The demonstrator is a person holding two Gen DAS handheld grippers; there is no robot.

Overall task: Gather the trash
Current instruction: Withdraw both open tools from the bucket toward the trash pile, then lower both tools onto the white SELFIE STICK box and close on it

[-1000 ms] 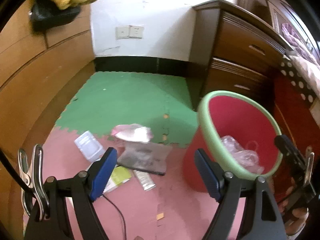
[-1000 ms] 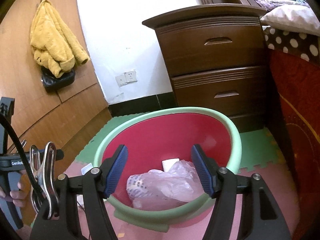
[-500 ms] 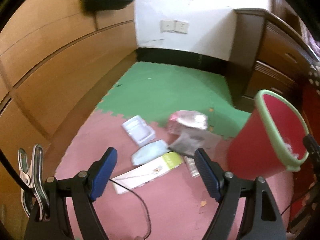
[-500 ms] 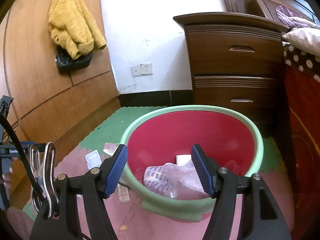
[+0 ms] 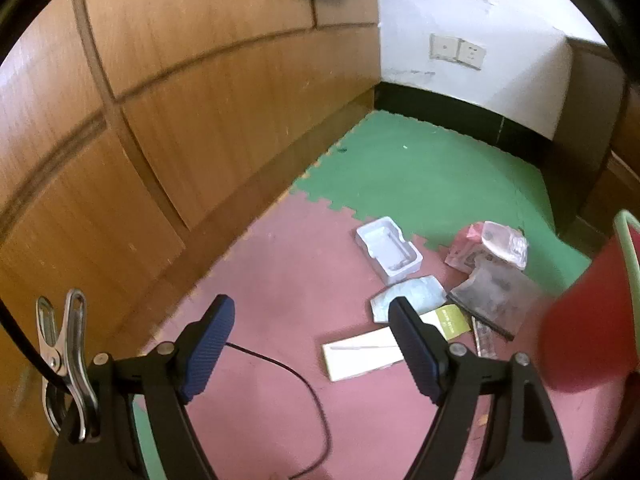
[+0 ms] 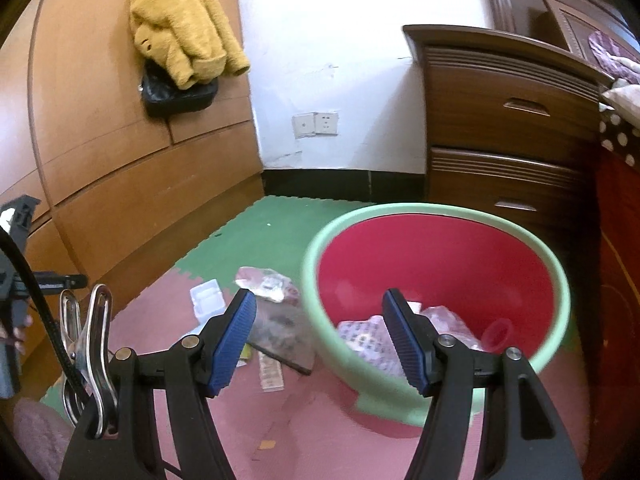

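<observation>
Matt foam floor mat [image 5: 304, 264], pink and green; glossy wood-grain wall panels [image 5: 200, 120]; smooth red plastic bin [image 6: 440, 264] with pale green rim; white moulded plastic tray [image 5: 390, 250]; crinkly shiny wrapper [image 5: 500, 240]; fuzzy yellow cloth [image 6: 180, 28]; polished dark wooden drawers [image 6: 508, 128]

The right gripper [image 6: 318, 316] hangs wide and empty over the mat [image 6: 280, 236]; the red bin [image 6: 440, 264] holds wrappers [image 6: 368, 340]; litter [image 6: 268, 284] lies left of it.

bare pink mat [image 5: 280, 280] left of the litter [image 5: 420, 280], red bin [image 5: 592, 320] crowding its right
</observation>
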